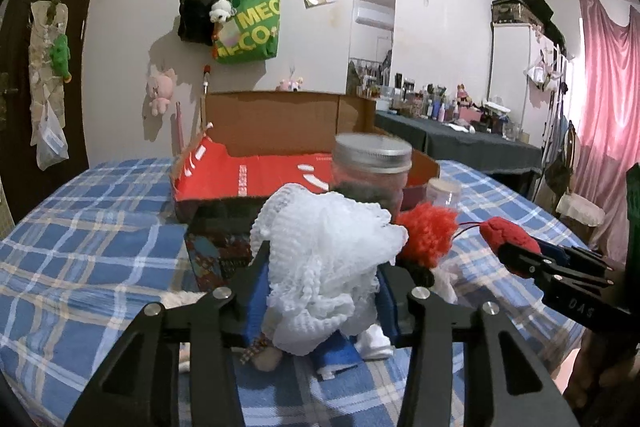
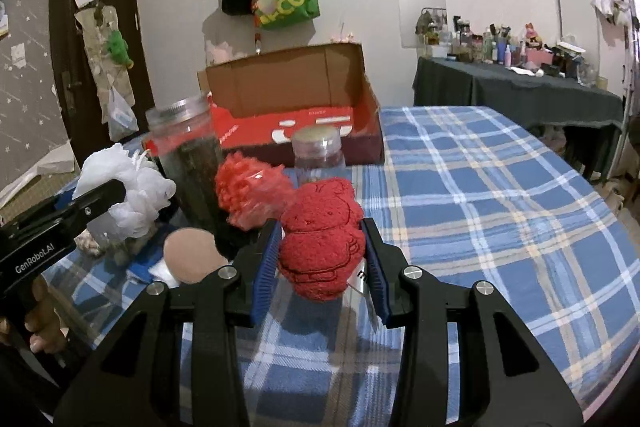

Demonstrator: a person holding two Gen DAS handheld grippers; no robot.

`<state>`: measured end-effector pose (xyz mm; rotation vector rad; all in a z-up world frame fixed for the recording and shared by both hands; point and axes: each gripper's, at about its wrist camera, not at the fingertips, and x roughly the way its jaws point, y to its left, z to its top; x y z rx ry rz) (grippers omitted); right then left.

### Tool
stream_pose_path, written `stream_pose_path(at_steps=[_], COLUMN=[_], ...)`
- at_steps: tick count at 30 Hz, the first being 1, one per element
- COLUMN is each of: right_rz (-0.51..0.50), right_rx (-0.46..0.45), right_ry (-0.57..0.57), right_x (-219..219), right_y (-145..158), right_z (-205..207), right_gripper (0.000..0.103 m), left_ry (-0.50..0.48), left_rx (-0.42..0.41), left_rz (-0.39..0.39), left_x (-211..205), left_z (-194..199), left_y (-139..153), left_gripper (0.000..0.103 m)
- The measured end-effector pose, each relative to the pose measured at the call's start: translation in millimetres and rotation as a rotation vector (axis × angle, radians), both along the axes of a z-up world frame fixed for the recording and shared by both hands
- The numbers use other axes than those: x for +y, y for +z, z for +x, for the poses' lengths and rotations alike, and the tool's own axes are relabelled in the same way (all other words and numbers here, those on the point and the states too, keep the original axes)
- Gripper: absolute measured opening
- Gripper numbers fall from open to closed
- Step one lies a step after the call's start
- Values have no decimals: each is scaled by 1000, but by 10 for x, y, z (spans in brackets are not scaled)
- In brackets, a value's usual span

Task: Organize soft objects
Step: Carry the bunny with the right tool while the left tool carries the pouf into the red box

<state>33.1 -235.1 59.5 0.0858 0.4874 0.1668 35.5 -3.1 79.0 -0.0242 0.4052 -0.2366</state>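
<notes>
A white mesh bath pouf (image 1: 320, 247) sits between the blue pads of my left gripper (image 1: 325, 261), which is shut on it and holds it just above the bed. My right gripper (image 2: 321, 227) is shut on a red character-shaped sponge (image 2: 322, 235), also held off the blue plaid sheet (image 2: 480, 207). In the left wrist view the right gripper (image 1: 516, 255) shows at the right with the red sponge (image 1: 508, 235) in its tip. A red mesh pouf (image 2: 252, 191) lies between the two grippers. An open red cardboard box (image 2: 288, 87) stands behind.
A tall lidded glass jar (image 2: 188, 155) and a smaller jar (image 2: 318, 155) stand in front of the box. A beige round puff (image 2: 192, 255), a blue cloth (image 1: 336, 351) and a patterned dark box (image 1: 212, 251) lie below the left gripper. A cluttered dark-draped table (image 2: 520, 87) stands at right.
</notes>
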Motion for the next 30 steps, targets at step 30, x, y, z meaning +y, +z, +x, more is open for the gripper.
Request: stream_pose_path(at_steps=[30], right_rz=[11], right_rx=[-154], right_ry=[-41], right_x=[-114], right_y=[684], right_z=[273], right_gripper=[38], left_ry=[105], left_rx=[-90], left_rz=[38], left_x=[380], left_z=[292], left_y=[482], left_gripper=[48])
